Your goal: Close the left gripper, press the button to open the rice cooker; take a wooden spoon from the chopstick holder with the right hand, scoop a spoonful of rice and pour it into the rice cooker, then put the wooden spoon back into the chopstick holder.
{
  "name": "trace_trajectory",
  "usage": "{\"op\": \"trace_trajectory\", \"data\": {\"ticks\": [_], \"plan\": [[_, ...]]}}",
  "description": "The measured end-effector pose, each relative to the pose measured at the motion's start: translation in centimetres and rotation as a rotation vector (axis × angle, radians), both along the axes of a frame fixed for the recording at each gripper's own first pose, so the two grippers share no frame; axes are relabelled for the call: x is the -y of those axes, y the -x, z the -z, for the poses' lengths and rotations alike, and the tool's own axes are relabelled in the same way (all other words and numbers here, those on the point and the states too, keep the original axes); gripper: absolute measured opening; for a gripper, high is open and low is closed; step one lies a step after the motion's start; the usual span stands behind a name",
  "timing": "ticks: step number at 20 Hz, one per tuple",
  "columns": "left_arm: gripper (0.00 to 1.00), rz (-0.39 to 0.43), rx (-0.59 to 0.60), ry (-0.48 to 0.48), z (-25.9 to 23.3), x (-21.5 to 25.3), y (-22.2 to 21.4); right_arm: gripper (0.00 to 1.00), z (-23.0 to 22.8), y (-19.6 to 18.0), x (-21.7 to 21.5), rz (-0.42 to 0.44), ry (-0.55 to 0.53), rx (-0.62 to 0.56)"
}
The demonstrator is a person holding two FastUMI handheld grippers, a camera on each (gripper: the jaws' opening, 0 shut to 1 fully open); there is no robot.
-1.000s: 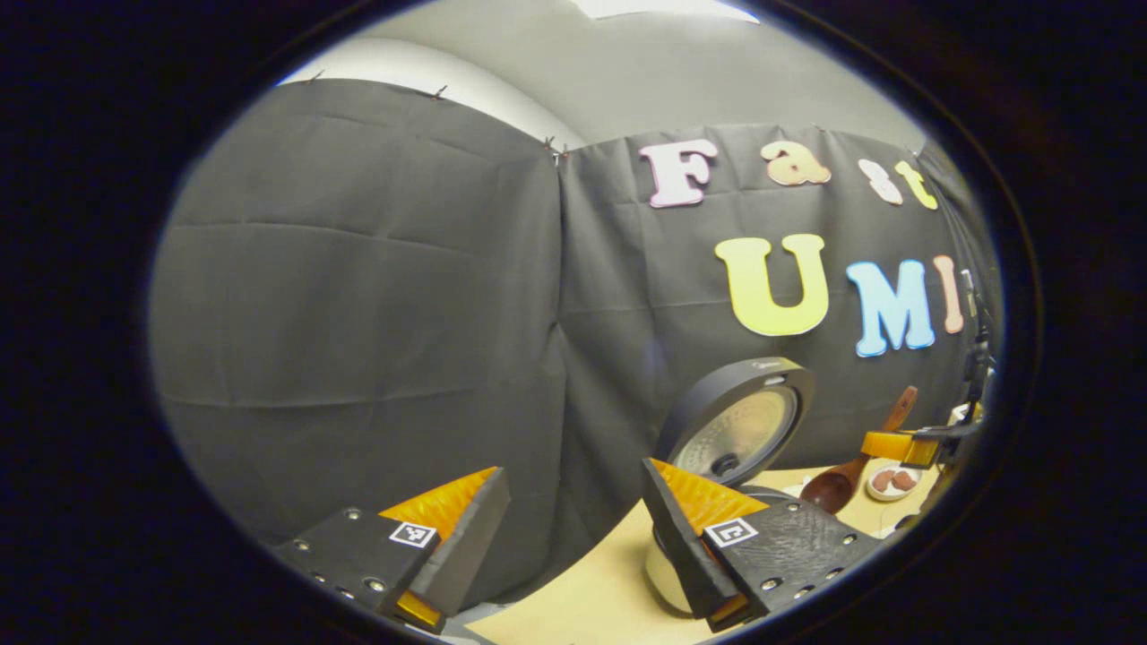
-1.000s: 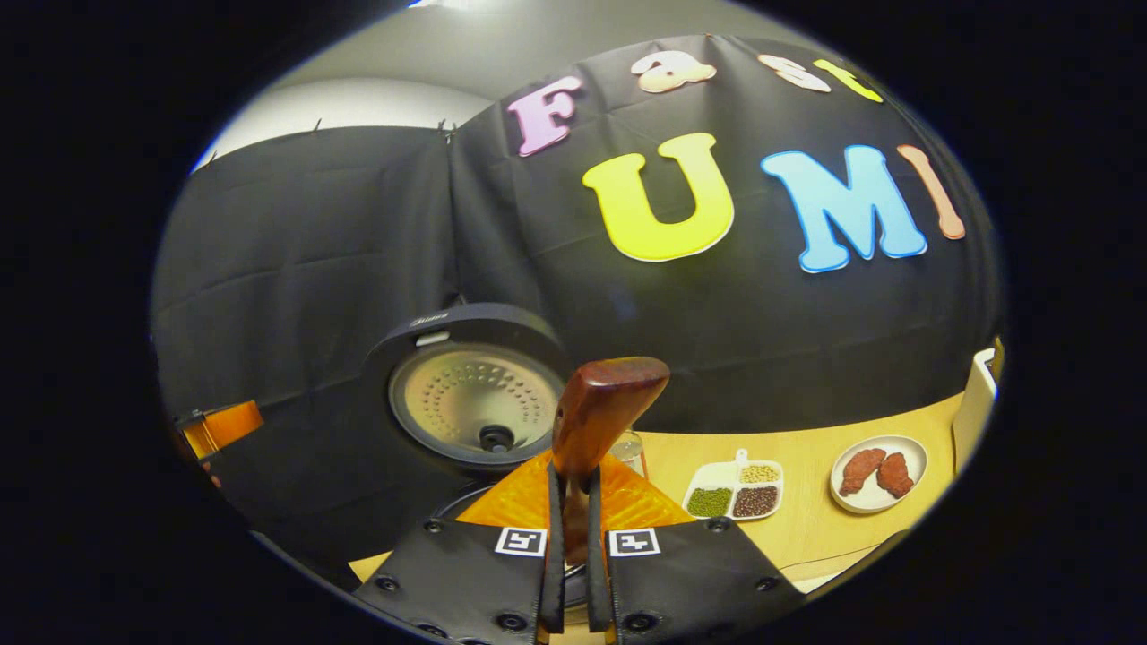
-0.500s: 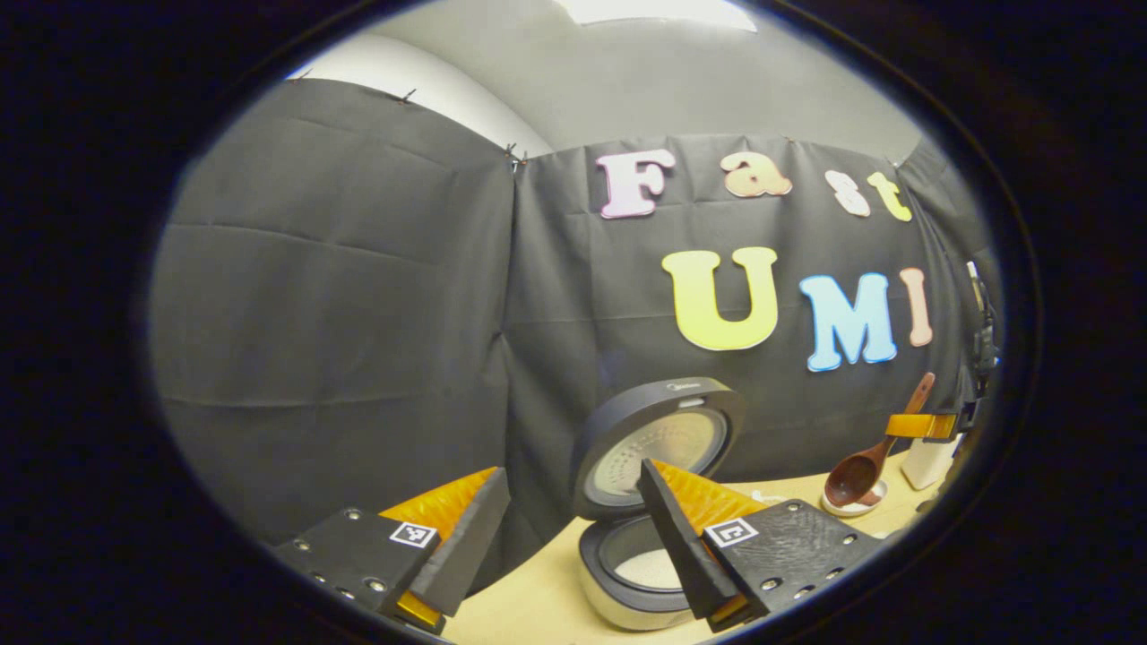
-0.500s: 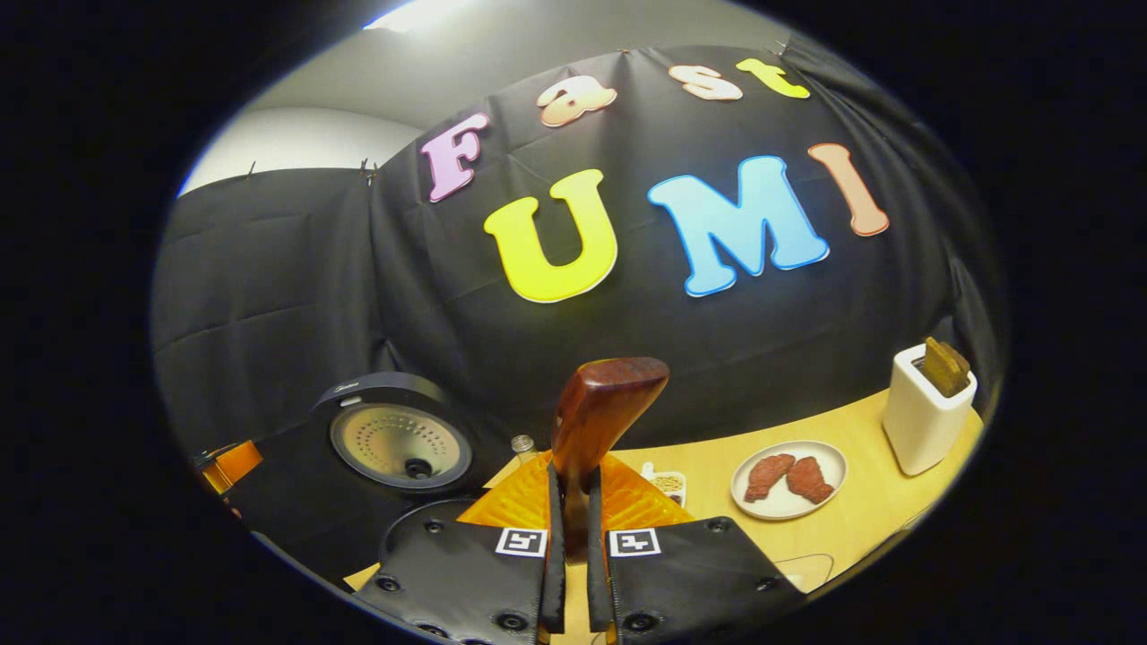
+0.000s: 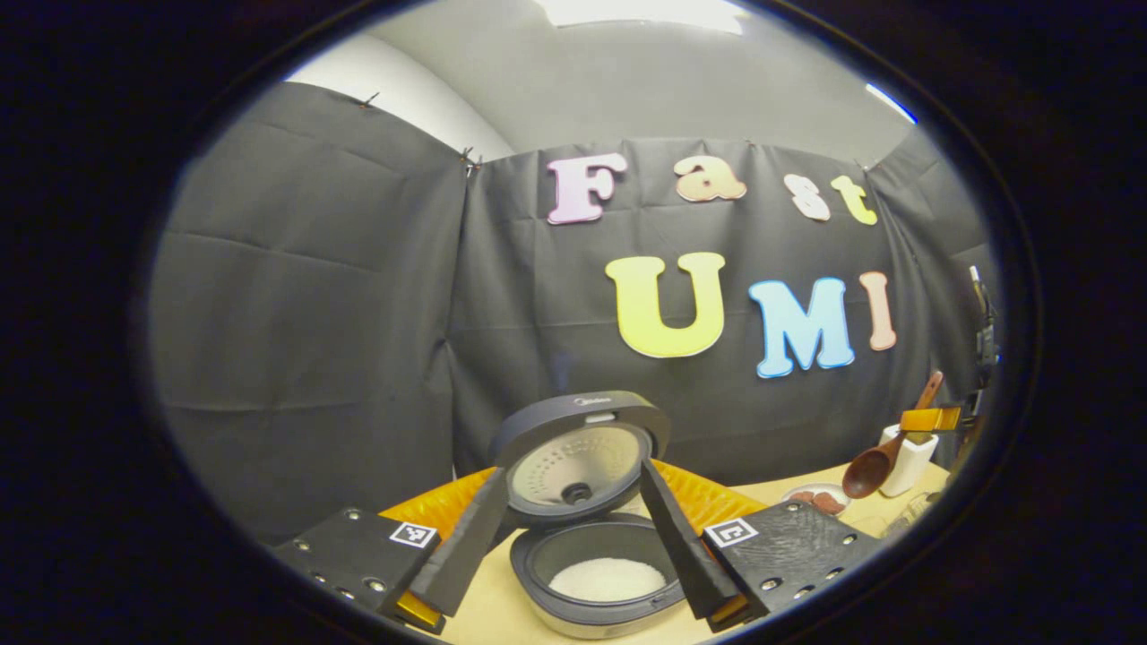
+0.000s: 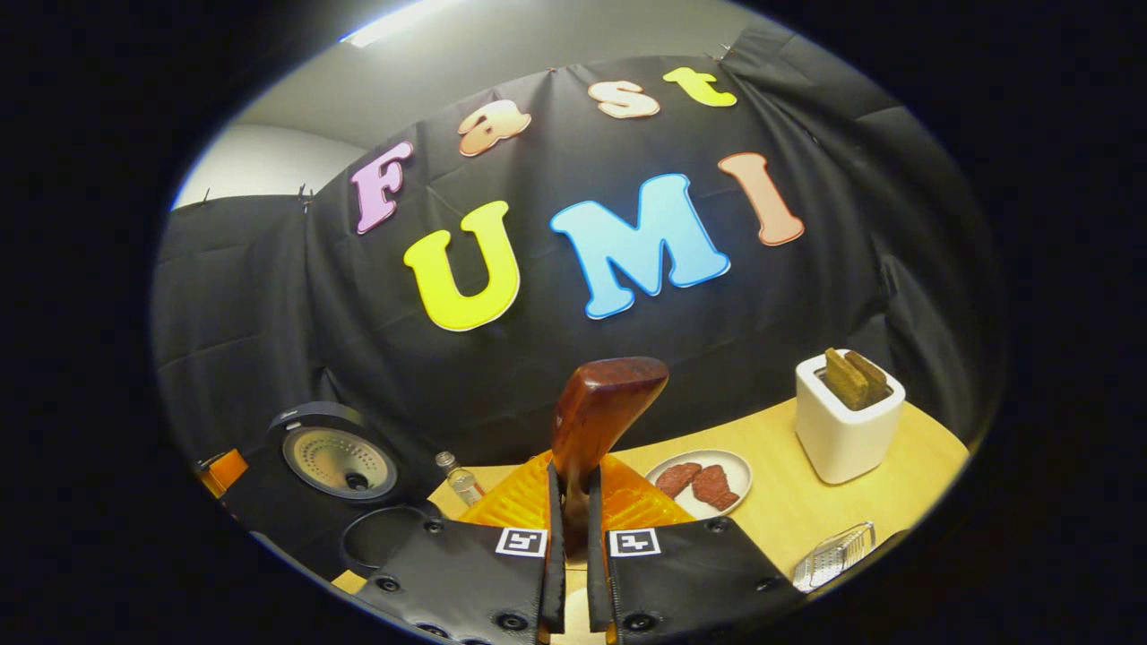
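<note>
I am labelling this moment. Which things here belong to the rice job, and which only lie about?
Job: rice cooker, open, rice inside; wooden spoon, held by right gripper; white chopstick holder.

Lying about: plate of meat; small bottle; grater.

rice cooker (image 5: 587, 537): matt dark plastic shell; inner lid plate of dull perforated metal
rice (image 5: 607, 580): white, fine-grained, matt
wooden spoon (image 6: 599, 412): reddish-brown wood, polished to a gloss; bowl smooth in the left gripper view
table (image 6: 789, 511): pale wood-look top, smooth, low sheen
chopstick holder (image 6: 847, 417): white, smooth, looks ceramic or plastic; cannot tell which
plate (image 6: 699, 479): white, smooth, slightly glossy
bottle (image 6: 461, 482): clear, glass-like
booth wall (image 5: 314, 340): black cloth, matt, creased
</note>
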State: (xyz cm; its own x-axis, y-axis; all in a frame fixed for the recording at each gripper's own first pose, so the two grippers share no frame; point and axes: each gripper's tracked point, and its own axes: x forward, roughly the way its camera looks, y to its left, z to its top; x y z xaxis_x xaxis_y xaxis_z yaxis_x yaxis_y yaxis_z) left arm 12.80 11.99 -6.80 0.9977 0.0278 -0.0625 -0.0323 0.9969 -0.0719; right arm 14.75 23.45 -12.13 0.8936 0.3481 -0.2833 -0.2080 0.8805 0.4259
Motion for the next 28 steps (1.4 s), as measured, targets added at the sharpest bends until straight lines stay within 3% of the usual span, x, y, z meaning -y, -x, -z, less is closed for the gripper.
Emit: {"op": "trace_trajectory", "data": {"ticks": [4, 6, 13, 14, 16, 20, 21, 28], "plan": [[0.91, 0.041, 0.019, 0.007, -0.8, 2.3, -0.4, 0.11, 0.4, 0.2, 4.3, 0.075, 0.003, -0.022], [0.91, 0.058, 0.019, 0.014, -0.9, 3.6, -0.6, 0.07, 0.9, 0.5, 6.5, 0.111, 0.011, -0.033], [0.93, 0.112, 0.017, 0.028, -1.0, 6.9, -0.2, 0.11, 3.1, 2.2, 13.2, 0.218, 0.051, -0.074], [0.91, 0.119, 0.016, 0.03, -1.1, 7.5, 0.1, 0.07, 3.6, 2.5, 14.0, 0.23, 0.057, -0.084], [0.91, 0.128, 0.019, 0.028, -1.5, 8.1, 0.5, 0.11, 4.8, 3.0, 15.9, 0.255, 0.065, -0.102], [0.92, 0.135, 0.027, 0.013, -2.4, 9.0, 1.2, 0.07, 7.3, 4.2, 18.5, 0.288, 0.078, -0.151], [0.92, 0.136, 0.028, 0.01, -2.6, 9.3, 1.3, 0.11, 8.1, 4.6, 19.0, 0.295, 0.081, -0.164], [0.9, 0.128, 0.028, -0.017, -3.2, 9.5, 3.2, 0.12, 13.4, 6.6, 20.9, 0.318, 0.108, -0.269]]}}
